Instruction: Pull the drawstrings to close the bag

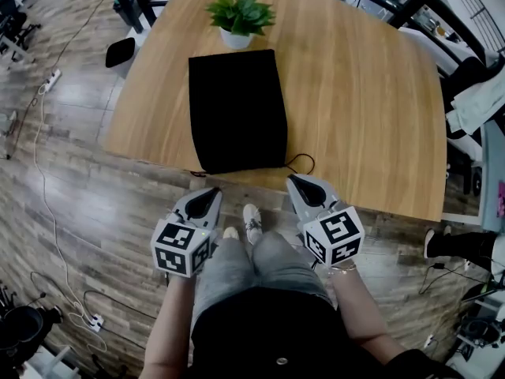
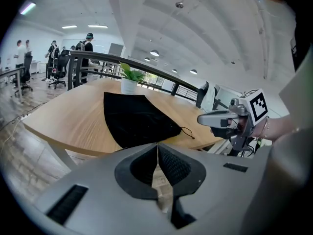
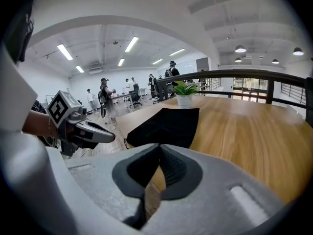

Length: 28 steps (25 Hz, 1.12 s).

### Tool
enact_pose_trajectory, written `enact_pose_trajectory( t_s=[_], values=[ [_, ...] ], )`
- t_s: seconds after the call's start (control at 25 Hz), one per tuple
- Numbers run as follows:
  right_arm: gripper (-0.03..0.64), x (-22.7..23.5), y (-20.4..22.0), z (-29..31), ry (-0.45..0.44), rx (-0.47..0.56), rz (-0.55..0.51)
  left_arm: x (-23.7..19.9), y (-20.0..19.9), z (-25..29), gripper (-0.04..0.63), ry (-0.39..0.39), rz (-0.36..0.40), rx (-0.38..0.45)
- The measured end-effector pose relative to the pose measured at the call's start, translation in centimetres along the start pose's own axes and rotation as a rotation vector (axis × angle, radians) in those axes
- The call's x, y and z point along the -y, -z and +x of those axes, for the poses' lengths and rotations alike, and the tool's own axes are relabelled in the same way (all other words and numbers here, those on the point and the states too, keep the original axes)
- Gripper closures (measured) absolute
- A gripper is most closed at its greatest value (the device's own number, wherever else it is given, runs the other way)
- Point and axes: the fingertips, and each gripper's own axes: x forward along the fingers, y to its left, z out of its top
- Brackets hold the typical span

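Bag point(image 1: 237, 109) lies flat on the worktop point(image 1: 371, 117), its mouth at the near edge and a cord point(image 1: 301, 155) looped loose beside it. Nothing is pulled yet: left gripper point(image 1: 211, 194) and right gripper point(image 1: 293, 181) hover short of the edge, jaws shut, empty.

A flat black fabric drawstring bag point(image 1: 237, 109) lies on the light wooden table point(image 1: 363, 93), just in front of a green potted plant in a white pot point(image 1: 239, 14). A thin black cord loop point(image 1: 302, 163) lies at the bag's near right corner. The left gripper point(image 1: 211, 194) and right gripper point(image 1: 294, 182), jaws together, are just short of the table's near edge, apart from the bag.
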Motion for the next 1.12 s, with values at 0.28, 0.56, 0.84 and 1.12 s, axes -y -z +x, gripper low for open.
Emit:
enact_pose_trajectory(
  t_s=[0.28, 0.56, 0.84, 1.12],
  values=[
    [0.512, 1.0, 1.4, 1.2, -0.035, -0.059, -0.040, -1.1, 0.1, 1.0, 0.577, -0.020, 0.030, -0.043],
    [0.512, 1.8, 2.4, 2.6, -0.047, -0.117, -0.144, -2.7, 0.8, 1.9, 0.577, -0.070, 0.103, -0.077],
    [0.512, 2.9, 2.9, 4.0, -0.040, -0.163, -0.254, -4.4, 1.5, 2.7, 0.497, -0.116, 0.214, -0.138],
    [0.512, 3.2, 4.0, 5.0, -0.072, -0.250, -0.463, -6.0, 1.8, 3.5, 0.486, -0.140, 0.296, -0.196]
  ],
)
